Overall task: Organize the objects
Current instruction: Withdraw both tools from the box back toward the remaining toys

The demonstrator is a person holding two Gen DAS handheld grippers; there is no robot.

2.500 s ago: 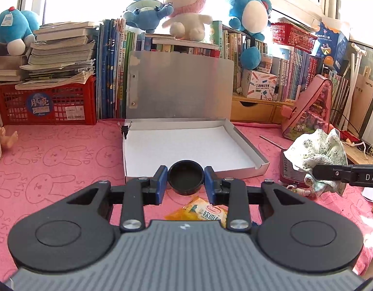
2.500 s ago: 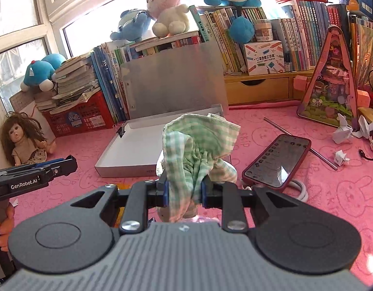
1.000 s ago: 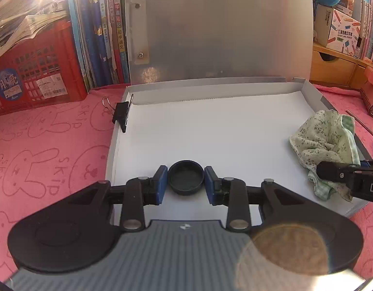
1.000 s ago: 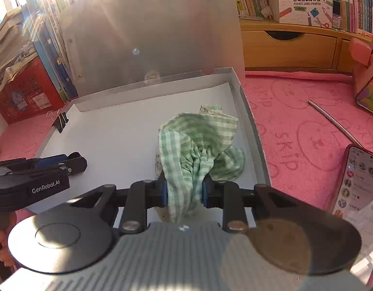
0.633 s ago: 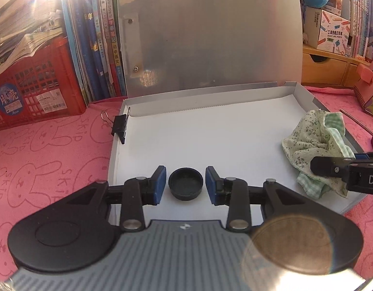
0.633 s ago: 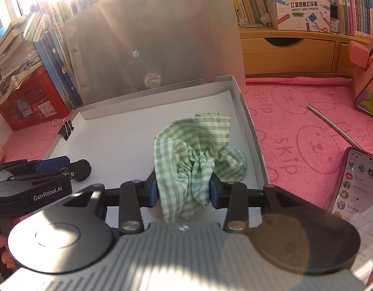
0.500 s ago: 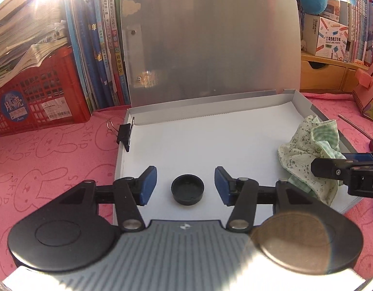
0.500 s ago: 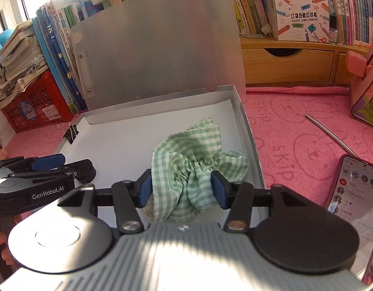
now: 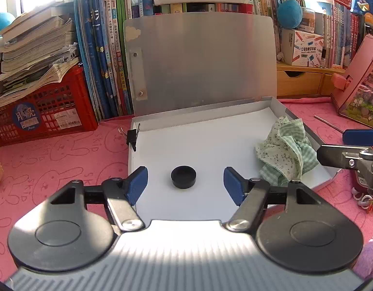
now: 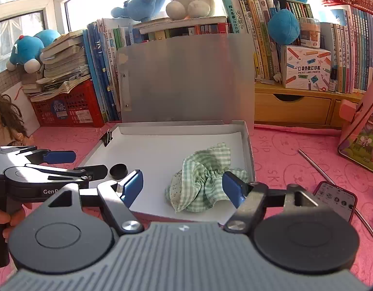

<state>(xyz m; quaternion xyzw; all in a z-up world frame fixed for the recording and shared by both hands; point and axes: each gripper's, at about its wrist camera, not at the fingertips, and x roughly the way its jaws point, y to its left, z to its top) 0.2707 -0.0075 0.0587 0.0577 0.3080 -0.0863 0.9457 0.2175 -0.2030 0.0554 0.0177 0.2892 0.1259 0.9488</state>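
Note:
A shallow grey box (image 9: 305, 126) (image 10: 249, 150) with a raised lid lies on the pink mat. A small black cap (image 9: 183, 177) (image 10: 118, 171) rests on its white floor near the front left. My left gripper (image 9: 185, 185) (image 10: 76, 163) hangs above and behind the cap, its jaws opening, nothing pressed between them. A crumpled green checked cloth (image 9: 287, 151) (image 10: 205, 177) lies at the box's right side. My right gripper (image 10: 182, 186) (image 9: 341, 146) is pulled back over the cloth with jaws opening; the cloth lies loose, the pads apart from it.
A black binder clip (image 9: 131, 135) grips the box's left wall. A red crate (image 9: 41, 111) and books stand behind. A phone (image 10: 335, 200) and a metal rod (image 10: 317, 167) lie on the mat at right. A doll (image 10: 7, 126) sits far left. A pink house-shaped box (image 9: 358, 92) stands at right.
Both grippers let go: the left released the black cap, the right released the cloth, each onto the box floor. Both have since opened wide and drawn back and up.

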